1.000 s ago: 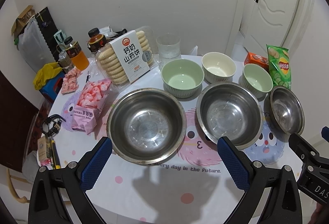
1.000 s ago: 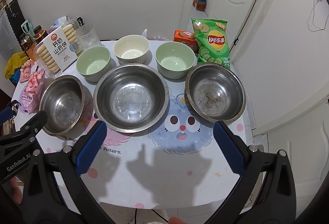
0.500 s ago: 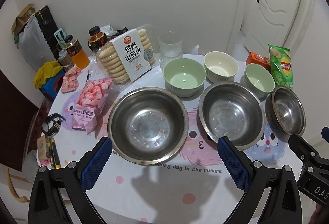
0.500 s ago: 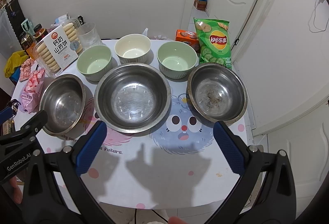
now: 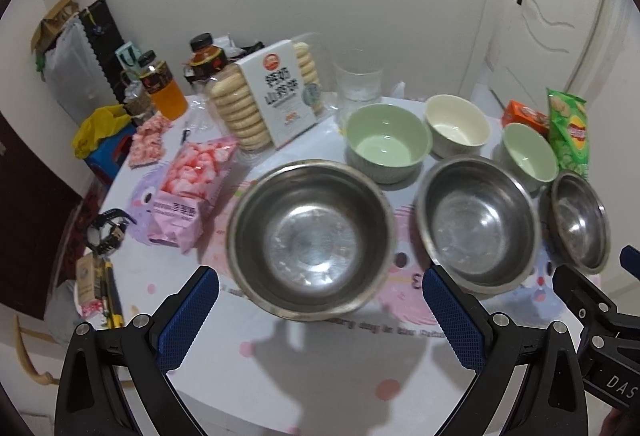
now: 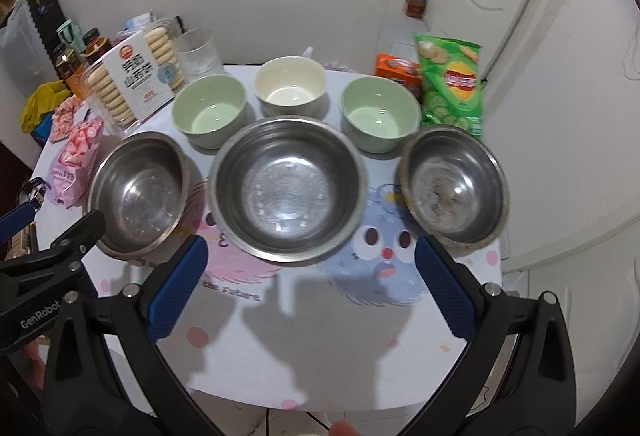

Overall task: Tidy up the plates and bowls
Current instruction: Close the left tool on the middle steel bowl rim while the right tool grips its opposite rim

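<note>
Three steel bowls stand in a row on the table: left (image 5: 312,236), middle (image 5: 476,224), right (image 5: 580,222). Behind them are a green ceramic bowl (image 5: 386,147), a cream bowl (image 5: 456,125) and a second green bowl (image 5: 528,155). My left gripper (image 5: 319,273) hangs open in front of the left steel bowl and holds nothing. The right wrist view shows the same steel bowls, left (image 6: 140,195), middle (image 6: 288,187), right (image 6: 454,187). My right gripper (image 6: 311,242) is open before the middle one, apart from it.
A biscuit box (image 5: 276,95), a pink snack bag (image 5: 188,191), a glass (image 5: 360,81) and bottles (image 5: 164,87) crowd the back left. A green crisp bag (image 6: 452,83) and an orange box (image 6: 396,69) stand at the back right. The table cloth (image 6: 320,336) shows near the front edge.
Both views have shifted the bowls a little to the right and slightly nearer, so both grippers have drifted left and forward. Nothing on the table has moved.
</note>
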A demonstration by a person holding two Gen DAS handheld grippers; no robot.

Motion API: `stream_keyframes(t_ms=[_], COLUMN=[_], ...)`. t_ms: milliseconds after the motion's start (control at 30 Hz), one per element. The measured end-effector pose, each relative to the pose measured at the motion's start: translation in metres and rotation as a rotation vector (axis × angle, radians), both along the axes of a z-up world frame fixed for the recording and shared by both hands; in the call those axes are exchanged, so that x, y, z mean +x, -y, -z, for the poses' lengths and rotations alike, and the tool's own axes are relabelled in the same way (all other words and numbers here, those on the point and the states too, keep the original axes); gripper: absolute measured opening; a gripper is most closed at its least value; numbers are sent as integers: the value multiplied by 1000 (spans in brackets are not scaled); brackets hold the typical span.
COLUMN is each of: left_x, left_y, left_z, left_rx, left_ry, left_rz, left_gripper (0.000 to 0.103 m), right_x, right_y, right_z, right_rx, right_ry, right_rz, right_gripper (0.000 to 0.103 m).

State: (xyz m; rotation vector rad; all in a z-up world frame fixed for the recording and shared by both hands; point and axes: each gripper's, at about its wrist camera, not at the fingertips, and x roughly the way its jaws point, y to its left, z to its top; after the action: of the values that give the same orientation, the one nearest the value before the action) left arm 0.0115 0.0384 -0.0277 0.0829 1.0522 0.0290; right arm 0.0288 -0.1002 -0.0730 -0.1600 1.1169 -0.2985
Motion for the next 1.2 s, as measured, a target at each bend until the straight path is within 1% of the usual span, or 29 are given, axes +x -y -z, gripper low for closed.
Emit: stream_keyframes(t_ms=[167, 267, 300, 400, 467, 533, 567, 633, 700, 800, 867, 900, 967, 1000, 1033, 1133, 1200], left_x=[5, 11, 14, 20, 25, 30, 33, 37, 41, 48, 53, 55, 60, 62, 65, 68, 71], left_y=[-18, -32, -40, -58, -68, -75, -79, -83, -86, -93, -97, -99, -101, -102, -104, -108, -110], left_z=[7, 15, 20, 28, 37, 45, 51, 61, 70, 82, 88, 90, 95, 98, 101, 108, 113], left_rx=[25, 45, 32, -20, -16, -21, -32, -44, -56, -91, -98, -103, -110, -113, -121, -141, -157], left_ry=[8, -24, -48, -70, -81, -91, -102, -122, -140, -162, -172, -178, -191, -198, -208, -243, -263], left_rz=[-9, -24, -37, -74, -104, -123, -133, -147, -155, -167, -176, -177, -183, -186, -191, -207, -210], left_gripper=[103, 103, 103, 103, 103, 103, 103, 102, 99, 98, 98, 97, 93, 92, 91, 84, 74], right_x=[17, 33, 38, 58, 70, 83, 89, 103, 113, 124, 131, 134, 141, 143, 145, 147, 148], right_y=[-18, -30, -33, -49, -57, -66, -69, -74, -78, -84, -87, -88, -88, -89, -90, -91, -90], right_z=[18, 26, 28, 40, 51, 62, 69, 84, 95, 106, 113, 117, 126, 131, 136, 147, 153], right_rx=[26, 69, 85, 93, 95, 62, 55, 78, 81, 74, 79, 82, 96, 99, 86, 63, 78], right_ry=[-28, -37, -40, -64, -87, -113, -127, -181, -216, -233, -247, -258, -291, -310, -326, -349, -351], right_rz=[-69, -114, -132, -198, -246, -274, -287, -303, -316, -346, -361, -367, -378, -382, -383, -394, -387], right_gripper=[103, 103, 103, 103, 103, 102, 98, 90, 89, 89, 88, 87, 76, 74, 73, 72, 72])
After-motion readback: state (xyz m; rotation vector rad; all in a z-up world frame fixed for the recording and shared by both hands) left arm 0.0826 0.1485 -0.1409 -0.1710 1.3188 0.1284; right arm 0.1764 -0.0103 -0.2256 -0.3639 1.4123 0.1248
